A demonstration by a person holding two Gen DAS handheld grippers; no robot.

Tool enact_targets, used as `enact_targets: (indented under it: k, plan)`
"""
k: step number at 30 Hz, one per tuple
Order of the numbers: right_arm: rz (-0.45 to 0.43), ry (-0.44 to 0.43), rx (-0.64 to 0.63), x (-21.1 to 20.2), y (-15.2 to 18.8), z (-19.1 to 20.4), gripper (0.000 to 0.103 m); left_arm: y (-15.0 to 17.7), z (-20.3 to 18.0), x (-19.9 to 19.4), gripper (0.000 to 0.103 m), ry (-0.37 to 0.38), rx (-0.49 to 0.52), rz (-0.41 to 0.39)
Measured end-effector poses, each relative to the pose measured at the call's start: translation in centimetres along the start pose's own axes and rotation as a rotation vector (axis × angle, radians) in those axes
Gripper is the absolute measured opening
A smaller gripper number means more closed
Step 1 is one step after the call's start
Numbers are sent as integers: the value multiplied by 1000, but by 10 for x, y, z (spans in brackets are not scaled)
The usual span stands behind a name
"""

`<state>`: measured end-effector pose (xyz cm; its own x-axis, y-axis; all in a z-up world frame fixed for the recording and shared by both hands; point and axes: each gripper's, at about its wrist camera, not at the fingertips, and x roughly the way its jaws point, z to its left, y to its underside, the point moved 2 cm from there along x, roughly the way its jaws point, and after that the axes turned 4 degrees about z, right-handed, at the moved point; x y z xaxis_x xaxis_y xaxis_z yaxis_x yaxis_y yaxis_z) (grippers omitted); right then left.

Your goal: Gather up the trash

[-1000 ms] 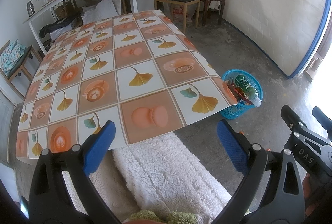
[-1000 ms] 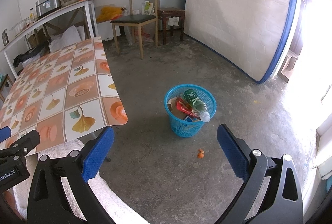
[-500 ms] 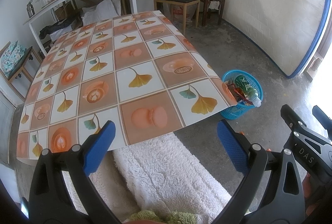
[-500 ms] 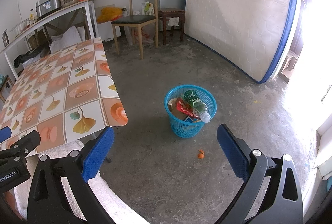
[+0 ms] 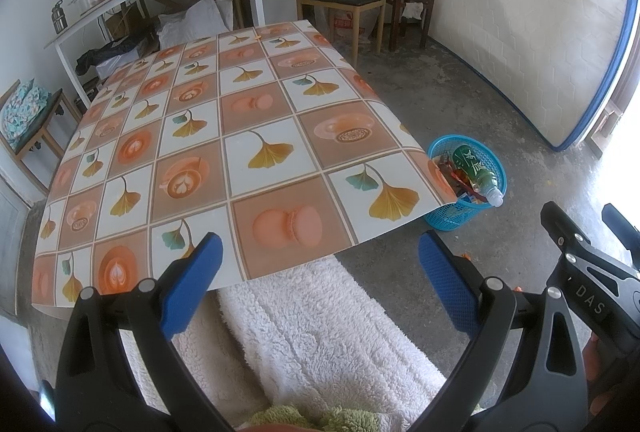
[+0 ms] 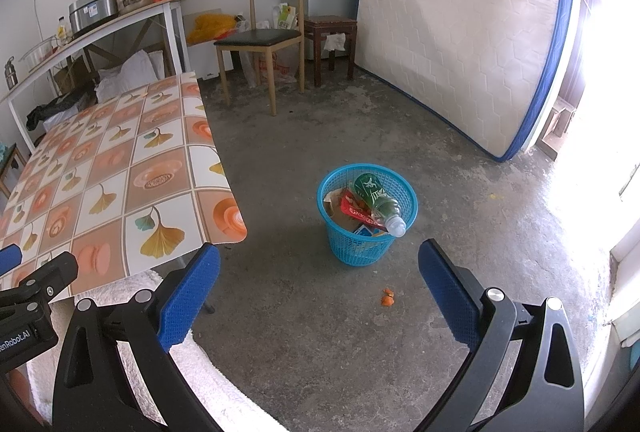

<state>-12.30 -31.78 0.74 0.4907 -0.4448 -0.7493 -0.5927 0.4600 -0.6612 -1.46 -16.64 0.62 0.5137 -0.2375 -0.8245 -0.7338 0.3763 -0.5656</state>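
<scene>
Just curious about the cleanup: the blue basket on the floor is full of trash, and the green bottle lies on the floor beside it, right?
Not quite. The green bottle is not on the floor; it lies in the blue basket on top of the other trash, its cap end poking over the rim. The right wrist view shows it.

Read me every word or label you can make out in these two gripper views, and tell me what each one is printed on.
"DAS": on the right gripper, seen at the edge of the left wrist view.
"enRobot.AI", cut off at the frame edge: on the left gripper, seen in the right wrist view.
Green bottle in the blue trash basket: white label print, unreadable.
Red wrapper in the basket: white lettering, too small.
Carton behind the chair: blurred.
</scene>
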Motion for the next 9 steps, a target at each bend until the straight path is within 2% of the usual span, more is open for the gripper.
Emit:
enact_targets:
  k: [9]
  plan:
    - [-1, 2, 1, -1, 1, 0, 97, -1, -1, 0, 94, 1, -2, 2]
